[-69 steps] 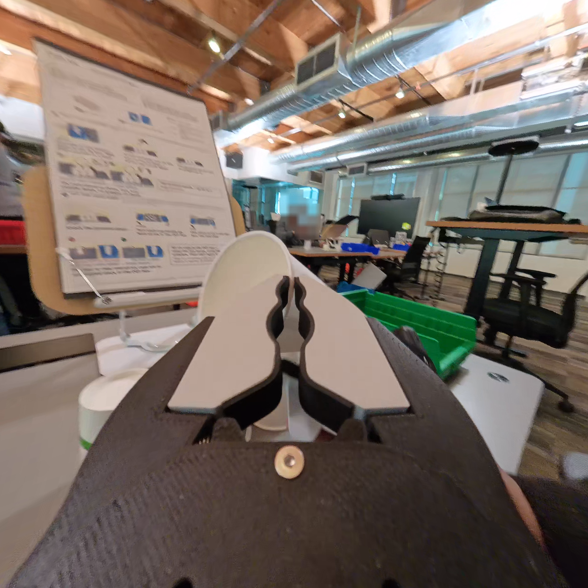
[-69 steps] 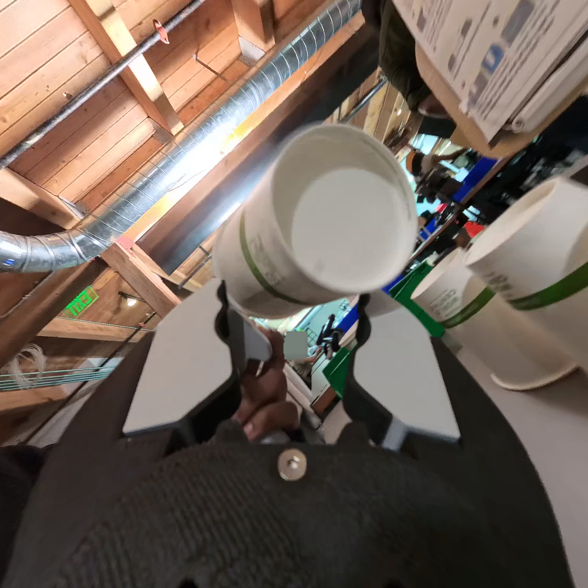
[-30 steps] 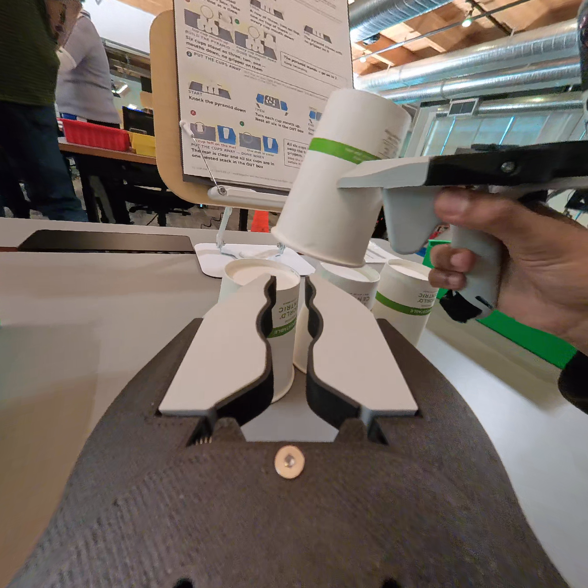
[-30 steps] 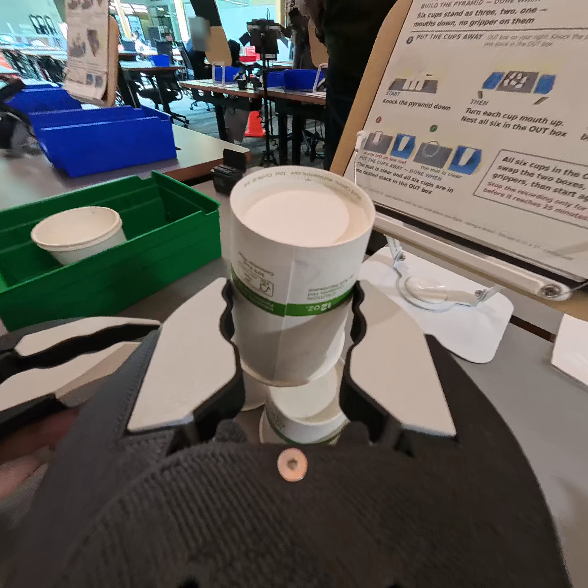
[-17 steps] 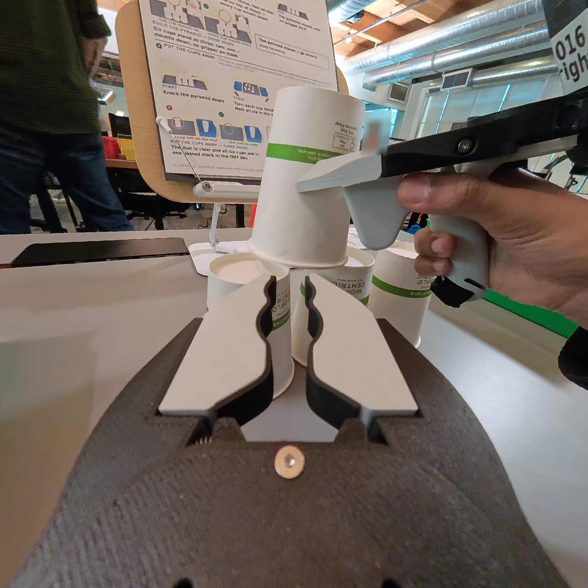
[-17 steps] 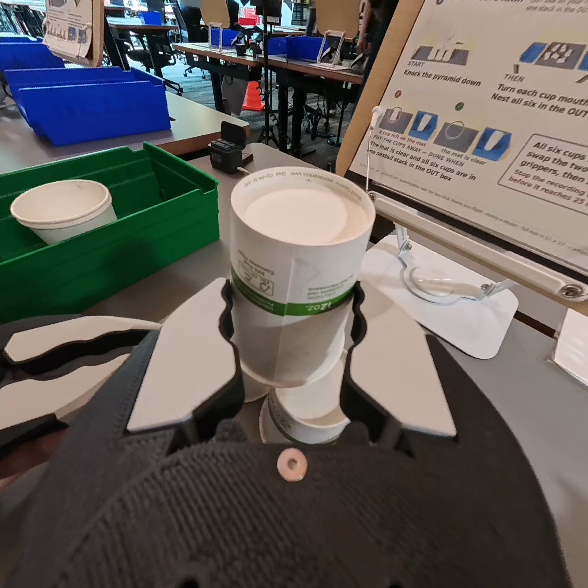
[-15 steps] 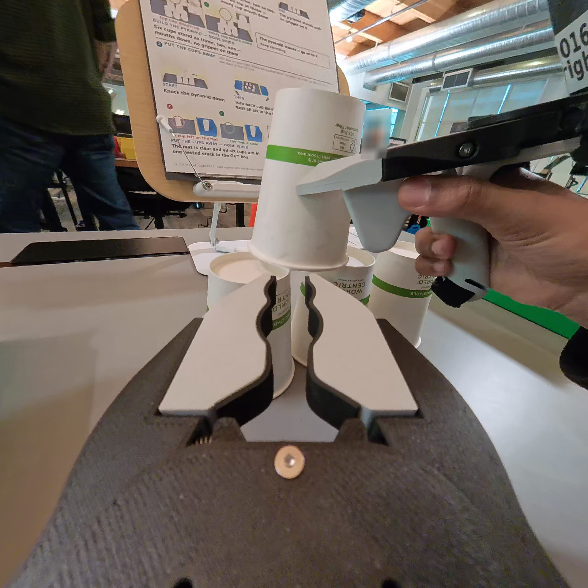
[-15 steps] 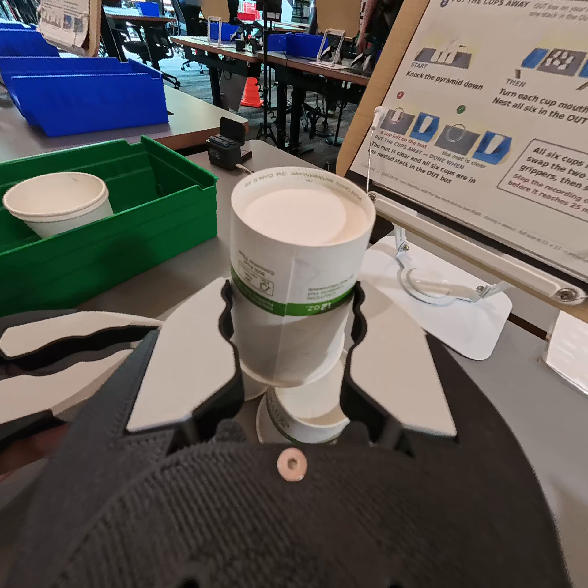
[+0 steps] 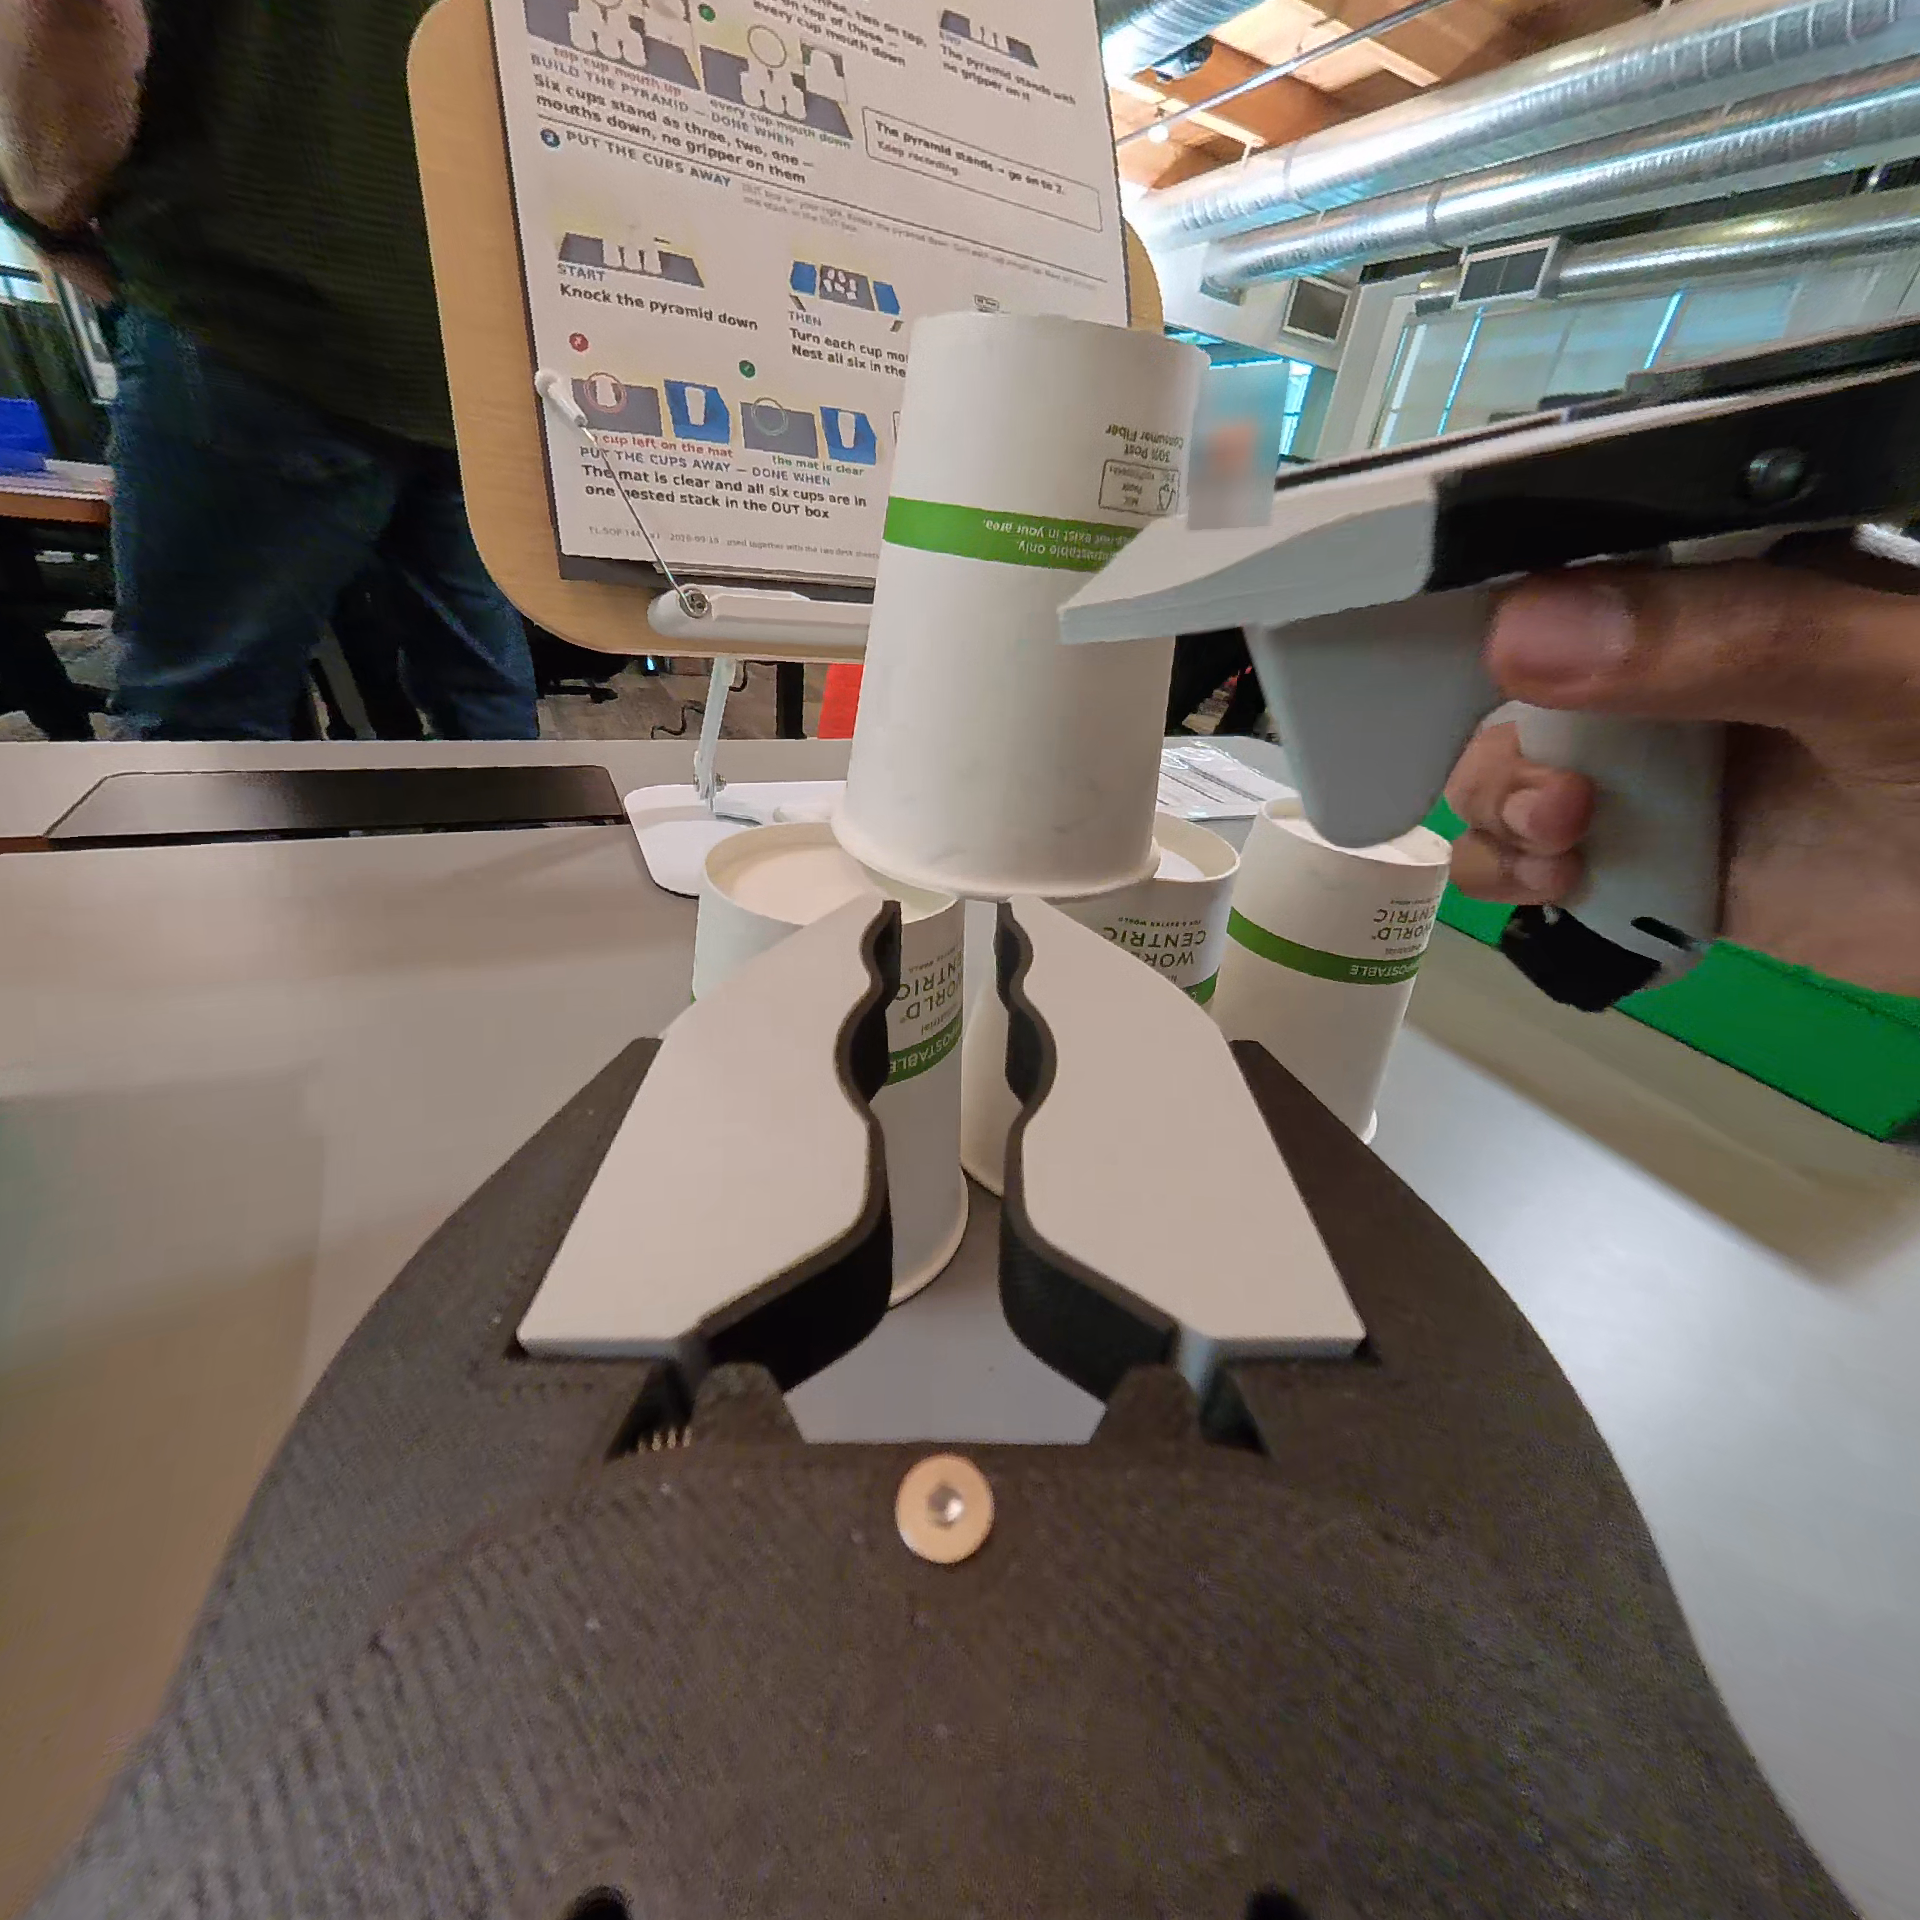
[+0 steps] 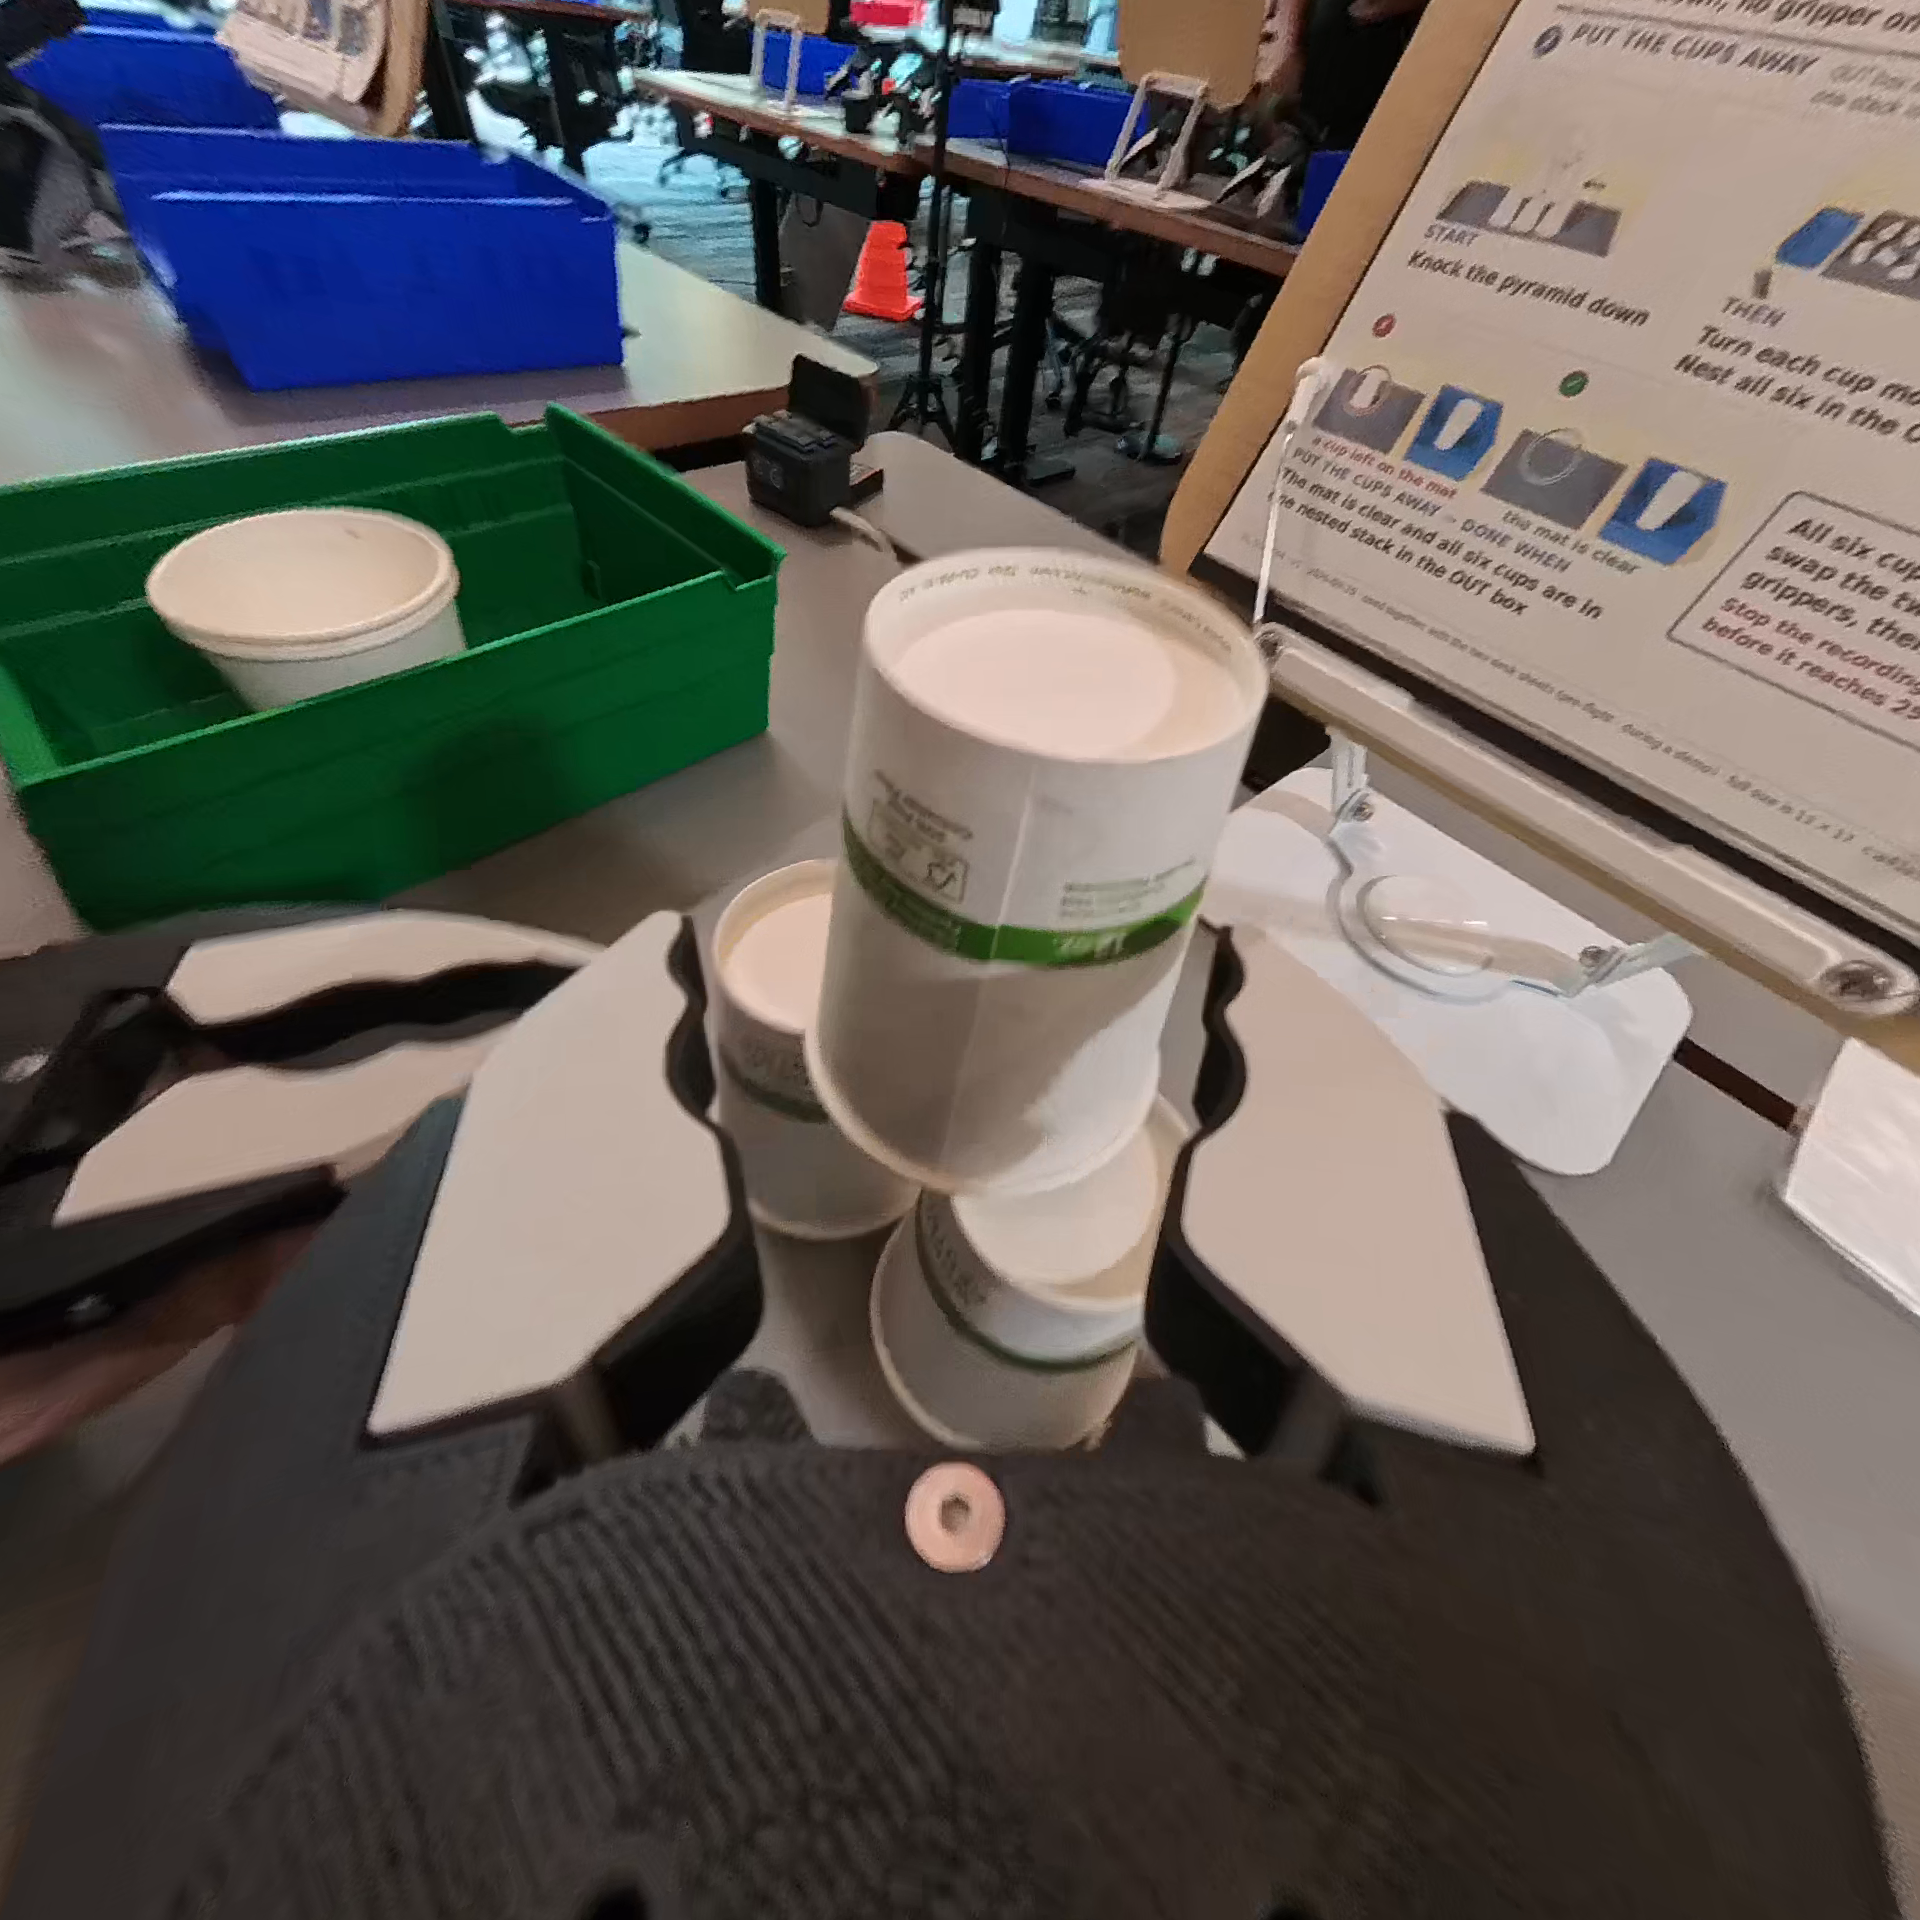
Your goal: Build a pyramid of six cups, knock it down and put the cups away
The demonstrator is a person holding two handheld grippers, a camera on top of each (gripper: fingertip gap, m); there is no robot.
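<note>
Right wrist view: the right gripper (image 10: 951,935) has its jaws spread wider than the upper cup (image 10: 1029,862), with a clear gap on the left side; contact on the right side cannot be told through the blur. The upper cup is mouth down and tilted, its rim resting across the upturned bases of two lower cups (image 10: 774,1039), which stand mouth down and just beside each other on the desk (image 9: 312,987). The left wrist view shows a third lower cup (image 9: 1330,966) to the right of that pair, also mouth down, giving a row of three with one cup above. No other cup stands on the upper level. One more cup (image 10: 301,603) stands mouth up inside the green bin (image 10: 416,769), well apart from the row. The left gripper (image 9: 940,914) sits low in front of the row, its jaws drawn near each other with a narrow gap and nothing between them. All cups are white paper, tapered, with a rolled rim at the mouth, a recessed base and a green printed band around the wall. The walls look thin and light; judged from this, a tilted cup seated on two rims is easily tipped. A clip stand holding a printed sheet (image 10: 1610,416) stands behind the row.
</note>
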